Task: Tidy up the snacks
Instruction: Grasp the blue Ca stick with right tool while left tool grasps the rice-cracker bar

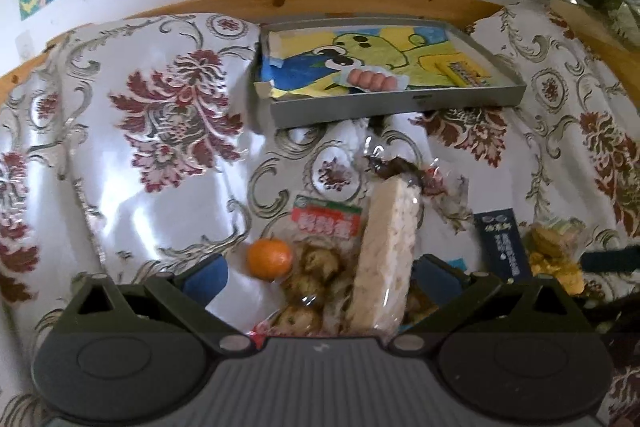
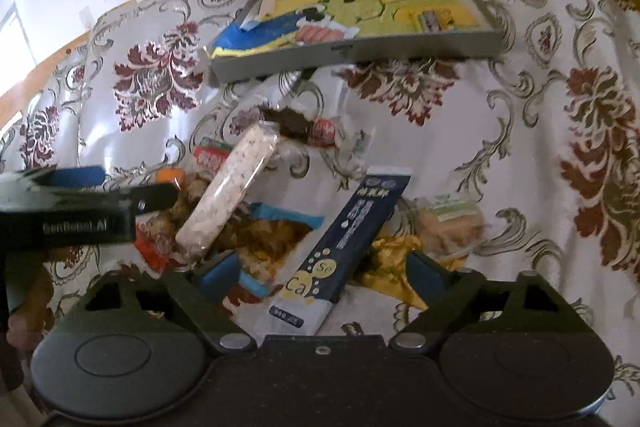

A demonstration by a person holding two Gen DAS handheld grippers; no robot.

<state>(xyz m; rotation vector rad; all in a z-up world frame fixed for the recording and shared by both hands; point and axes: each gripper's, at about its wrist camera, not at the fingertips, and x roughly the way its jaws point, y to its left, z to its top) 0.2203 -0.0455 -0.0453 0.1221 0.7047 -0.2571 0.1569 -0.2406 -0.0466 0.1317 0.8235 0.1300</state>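
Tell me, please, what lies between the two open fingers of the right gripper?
In the right wrist view, the dark blue packet lies between the fingers of the right gripper, over golden wrappers. The jaws stand open, not touching it.

In front of me I count one grey tray with one picture sheet lying inside it. Among the snacks there is one orange, one long pale rice bar in clear wrap, one dark blue box and one bag of brown round pieces with a red label. More wrapped snacks lie in the heap, but I cannot count them surely.
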